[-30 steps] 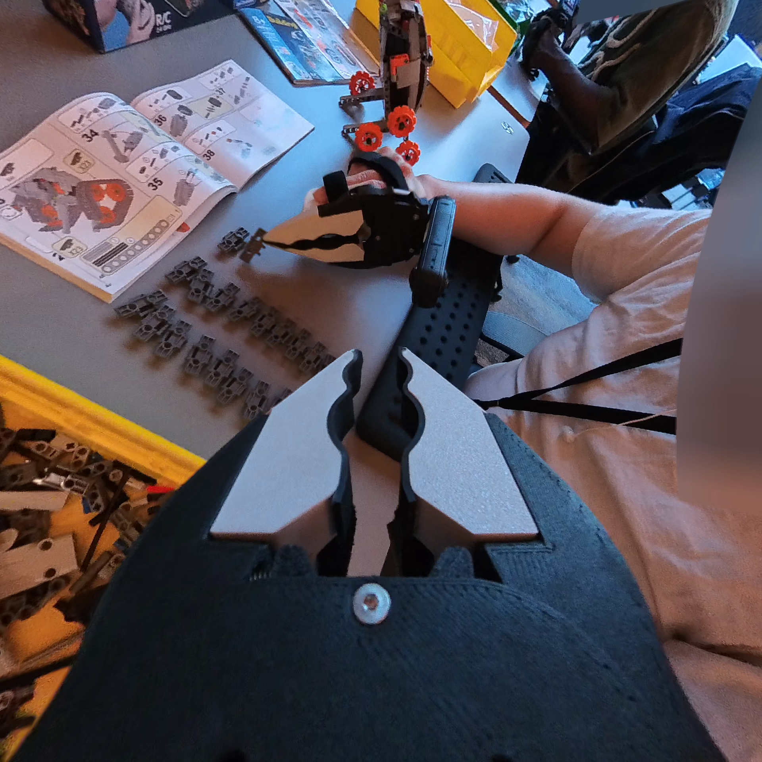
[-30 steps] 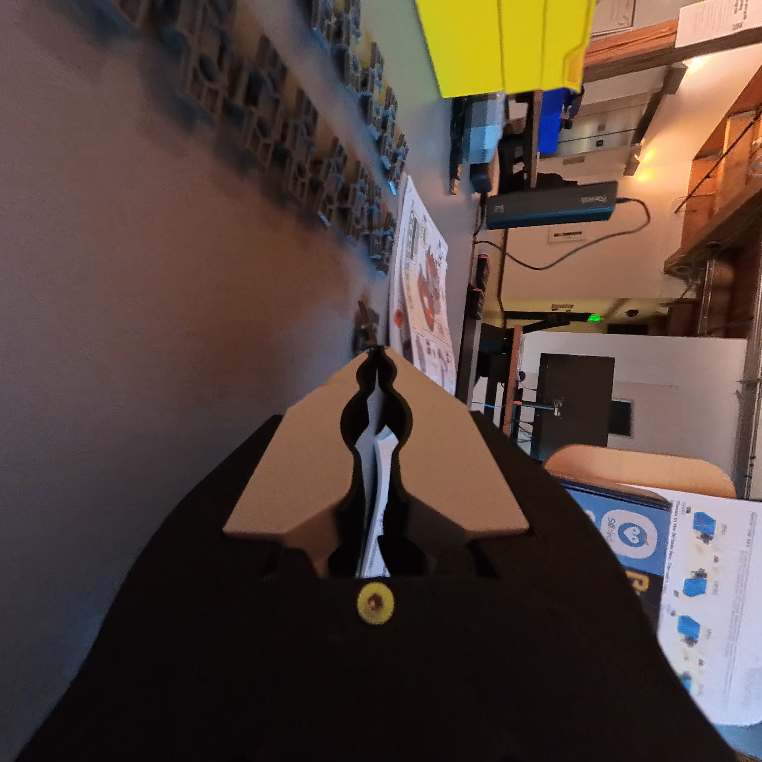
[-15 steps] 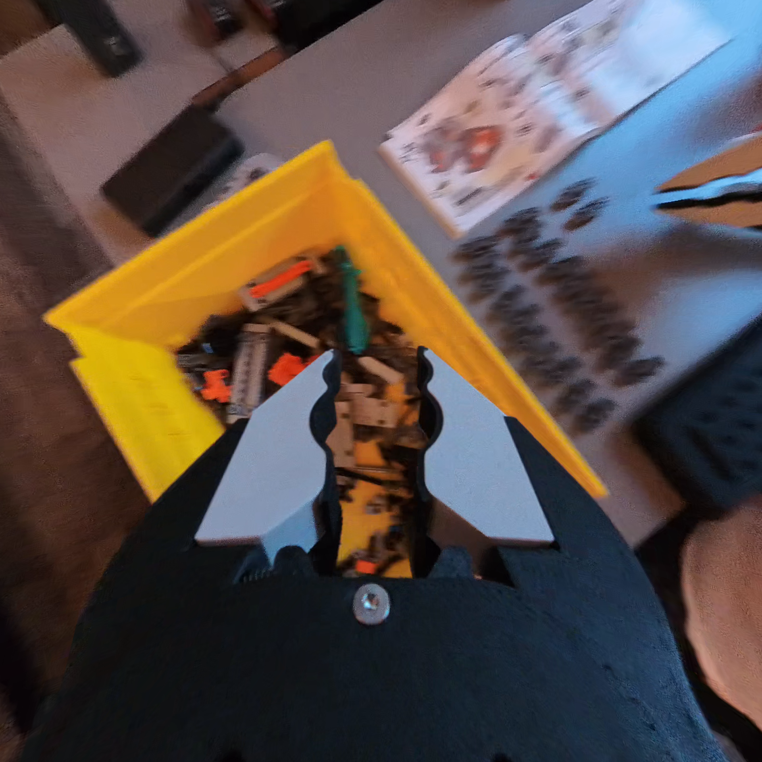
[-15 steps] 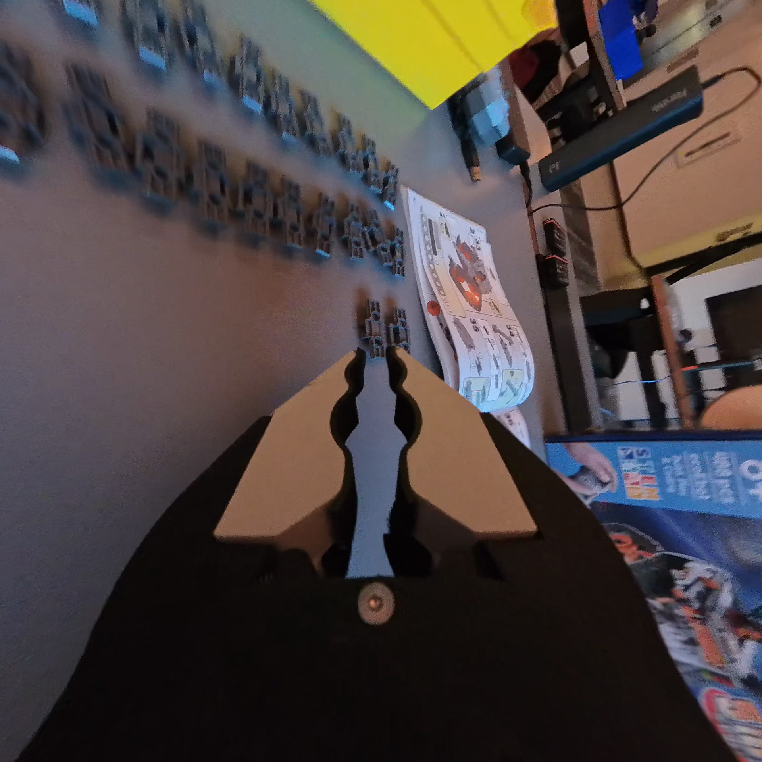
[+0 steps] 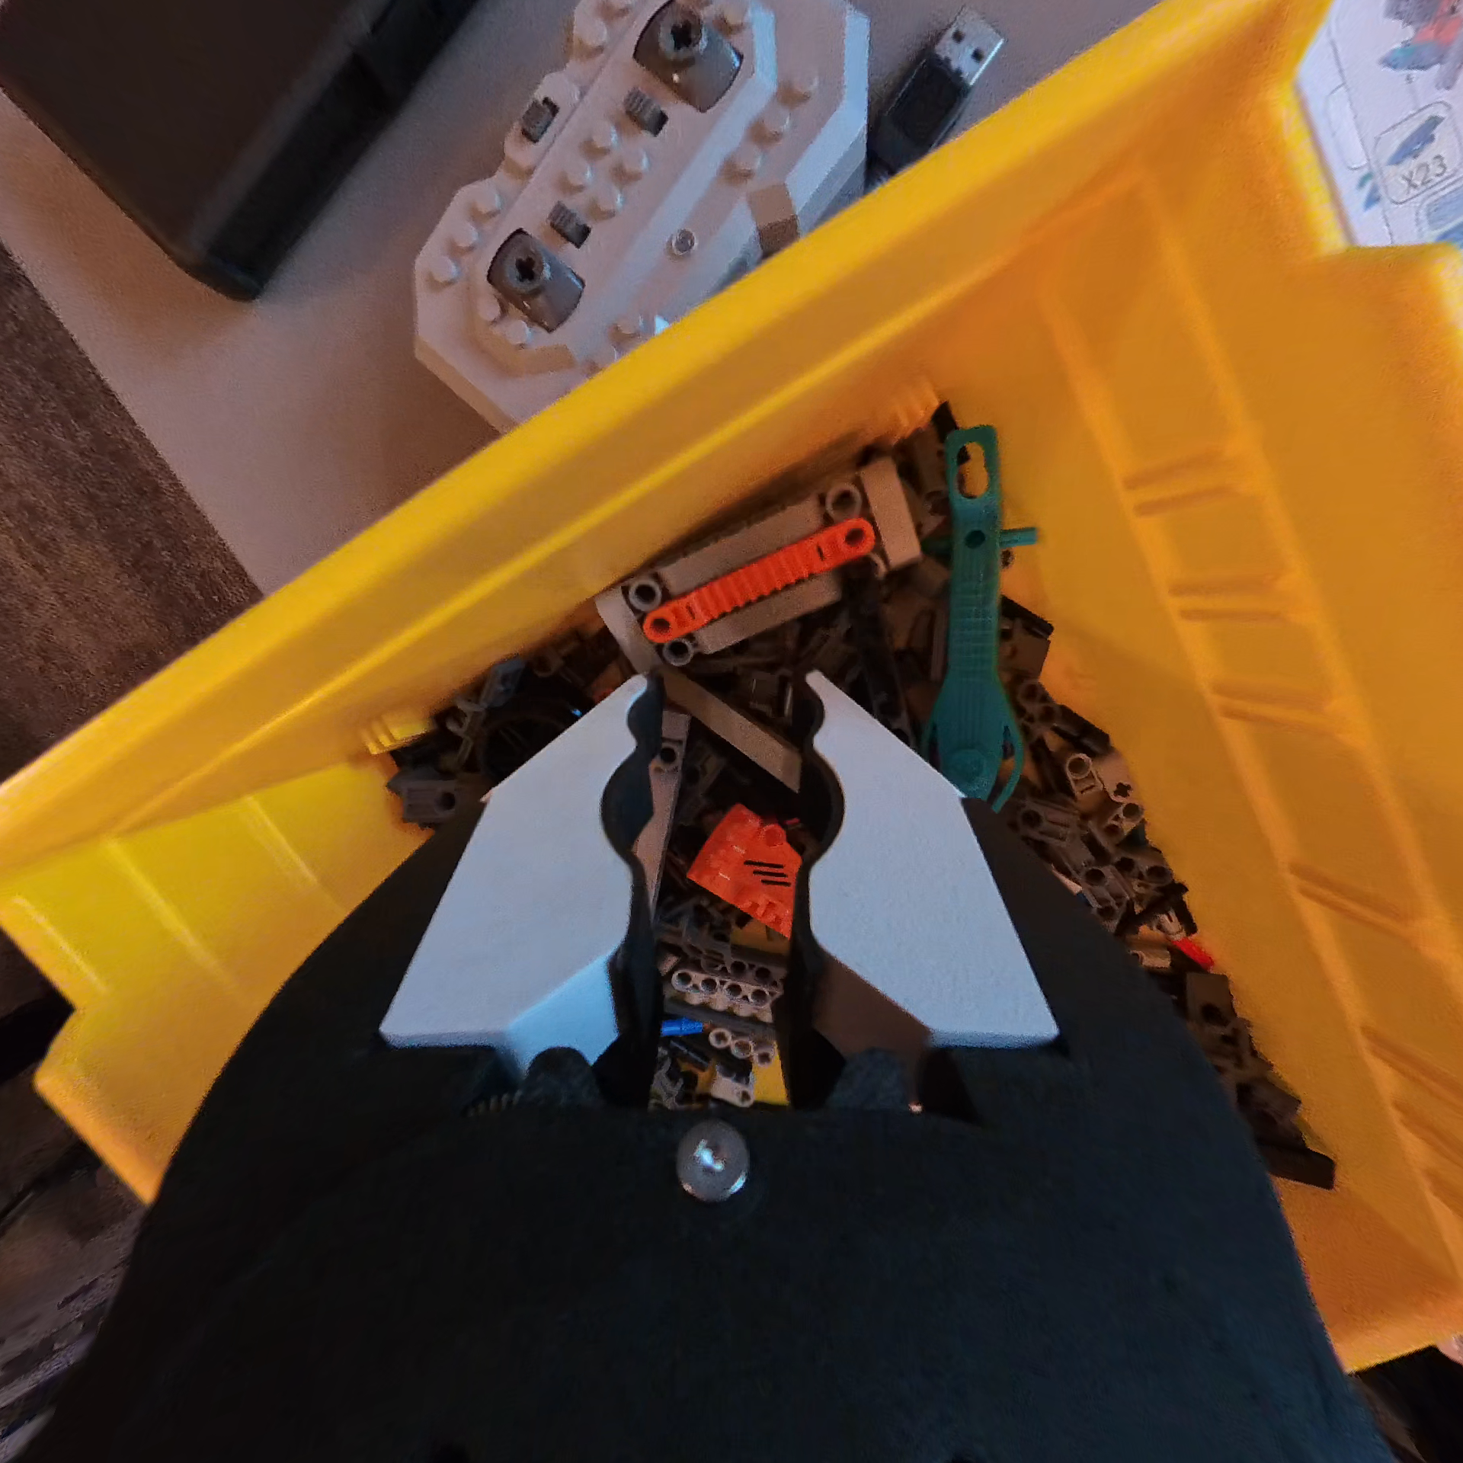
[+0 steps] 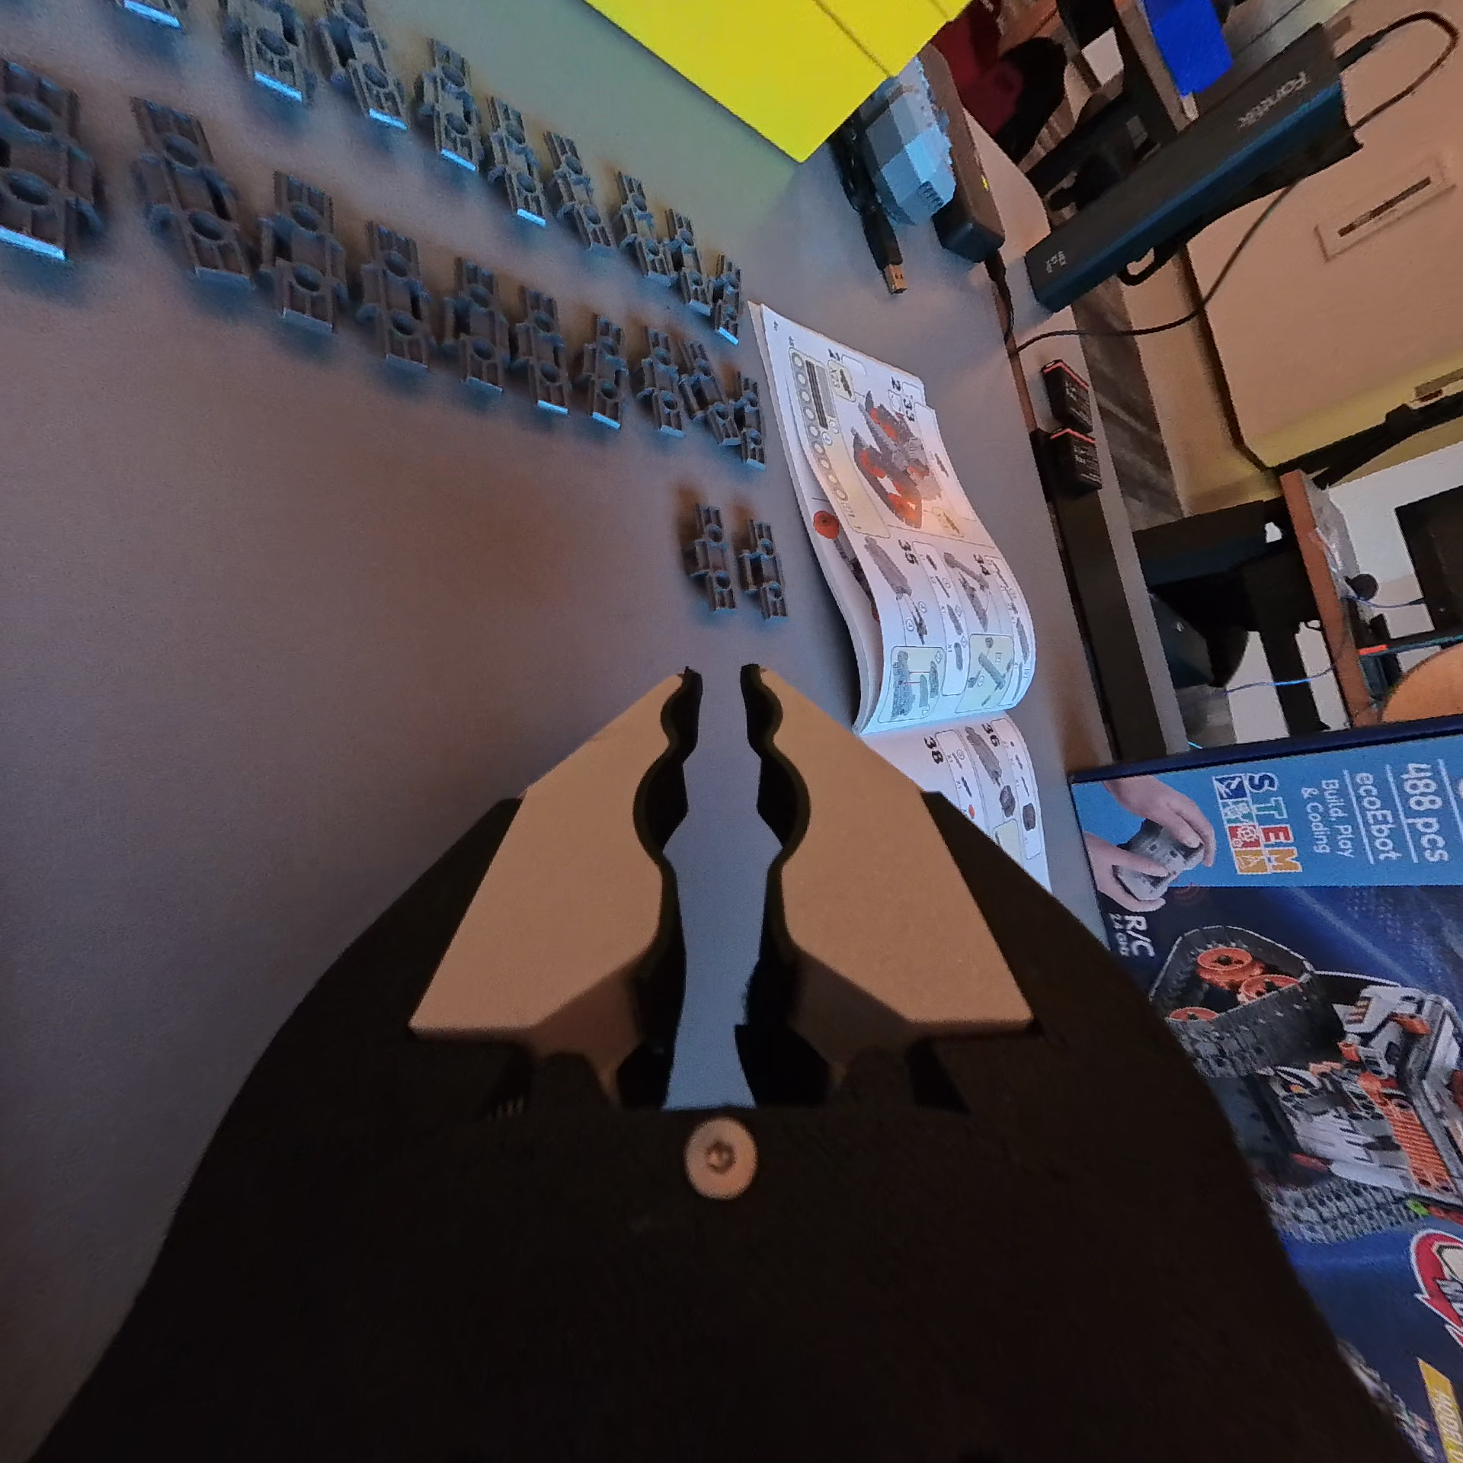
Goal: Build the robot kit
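Yellow bin (image 5: 792,380) full of building-toy parts now fills the left wrist view, sharp where half a second ago it was a blur seen from farther back. Left gripper (image 5: 727,697) hangs over the pile with its jaws spread wide and nothing between them; an orange sloped piece (image 5: 744,867) shows through the gap lower down, and an orange toothed bar (image 5: 758,582) lies just past the tips. A green separator tool (image 5: 970,633) leans against the bin's inner wall to the right. Outside the far rim sit a pale grey studded controller (image 5: 625,198) and a black USB plug (image 5: 930,87).

Right gripper (image 6: 719,673) floats above the grey table (image 6: 317,633), jaws parted a little and empty, a bit wider than half a second back. A pair of dark grey connector pieces (image 6: 732,566) sits just ahead of its tips, apart from the long rows of the same pieces (image 6: 396,301) farther on. An open instruction booklet (image 6: 910,538) lies beside them, with a blue toy box (image 6: 1306,950) to the right.
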`<state>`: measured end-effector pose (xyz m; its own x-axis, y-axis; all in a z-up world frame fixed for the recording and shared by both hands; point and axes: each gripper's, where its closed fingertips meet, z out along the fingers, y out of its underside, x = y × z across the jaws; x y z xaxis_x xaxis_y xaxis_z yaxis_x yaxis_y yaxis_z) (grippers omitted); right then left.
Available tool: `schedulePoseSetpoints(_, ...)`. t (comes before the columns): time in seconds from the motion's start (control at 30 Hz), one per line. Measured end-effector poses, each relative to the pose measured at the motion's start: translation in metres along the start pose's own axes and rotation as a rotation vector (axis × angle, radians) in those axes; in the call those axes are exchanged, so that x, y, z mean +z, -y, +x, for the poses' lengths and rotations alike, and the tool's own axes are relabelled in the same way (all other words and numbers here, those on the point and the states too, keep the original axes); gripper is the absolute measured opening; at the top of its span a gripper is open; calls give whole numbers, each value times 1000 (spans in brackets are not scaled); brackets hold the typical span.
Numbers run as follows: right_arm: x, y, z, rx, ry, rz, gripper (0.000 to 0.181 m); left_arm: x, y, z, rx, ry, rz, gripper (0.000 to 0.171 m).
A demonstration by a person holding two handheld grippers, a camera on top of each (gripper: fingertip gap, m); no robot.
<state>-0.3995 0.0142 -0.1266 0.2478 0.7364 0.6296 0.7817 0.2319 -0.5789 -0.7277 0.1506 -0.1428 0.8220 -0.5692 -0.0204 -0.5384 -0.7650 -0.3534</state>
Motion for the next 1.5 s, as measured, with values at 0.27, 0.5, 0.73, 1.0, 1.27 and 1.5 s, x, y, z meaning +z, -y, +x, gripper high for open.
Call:
schedulePoseSetpoints(0.27, -2, -1, 4, 37, 18, 14, 10, 12, 3, -7, -1, 26, 37, 48)
schedulePoseSetpoints(0.5, -3, -3, 5, 36, 22, 12, 9, 4, -6, -5, 18, 23, 47, 36)
schedulePoseSetpoints(0.73, -4, -1, 3, 26, 32, 19, 9, -33, -18, -5, 178, 170, 126, 1)
schedulePoseSetpoints(1.0, -3, 5, -2, 5, 41, 32, 9, -20, -16, -3, 241, 142, 100, 43)
schedulePoseSetpoints(1.27, -1, 0, -2, 14, 47, 13, 9, 9, 10, 4, 644, 231, 30, 36)
schedulePoseSetpoints(1.5, 1, -5, -2, 40, 69, 6, 9, -4, 11, 3, 589, 234, 105, 24)
